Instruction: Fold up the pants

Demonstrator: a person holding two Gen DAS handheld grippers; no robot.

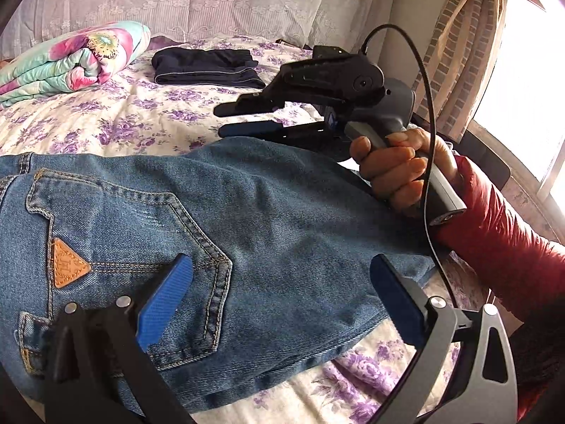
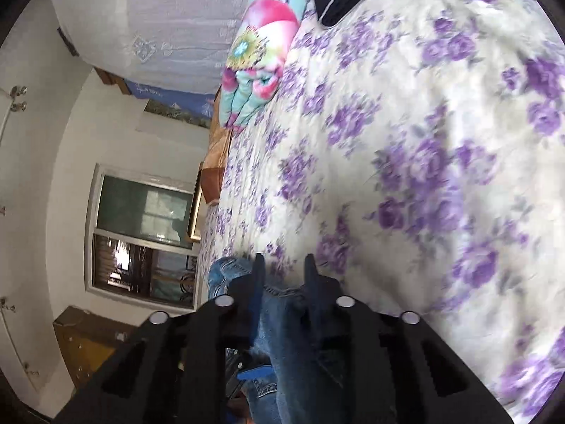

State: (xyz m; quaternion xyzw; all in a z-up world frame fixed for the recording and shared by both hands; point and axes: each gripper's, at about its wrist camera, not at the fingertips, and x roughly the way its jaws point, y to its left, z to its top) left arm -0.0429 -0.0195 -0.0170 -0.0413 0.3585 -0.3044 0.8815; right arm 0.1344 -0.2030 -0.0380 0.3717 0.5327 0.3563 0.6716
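Blue denim jeans point(image 1: 247, 233) lie folded on the bed, back pocket with an orange triangle patch facing up. My left gripper point(image 1: 282, 279) is open just above them, its blue pads on either side of the denim's lower edge, holding nothing. My right gripper point(image 1: 226, 120) is held sideways above the far edge of the jeans, its fingers a little apart with nothing between them. In the right wrist view the right gripper point(image 2: 284, 259) is rolled on its side, with a strip of the jeans point(image 2: 282, 335) showing below its fingers.
The bed has a white sheet with purple flowers point(image 1: 106, 120). A folded dark navy garment point(image 1: 208, 67) and a rolled floral quilt point(image 1: 70, 60) lie at the far side. A curtain and bright window point(image 1: 522, 70) are at the right. A cable point(image 1: 423, 113) loops from the right gripper.
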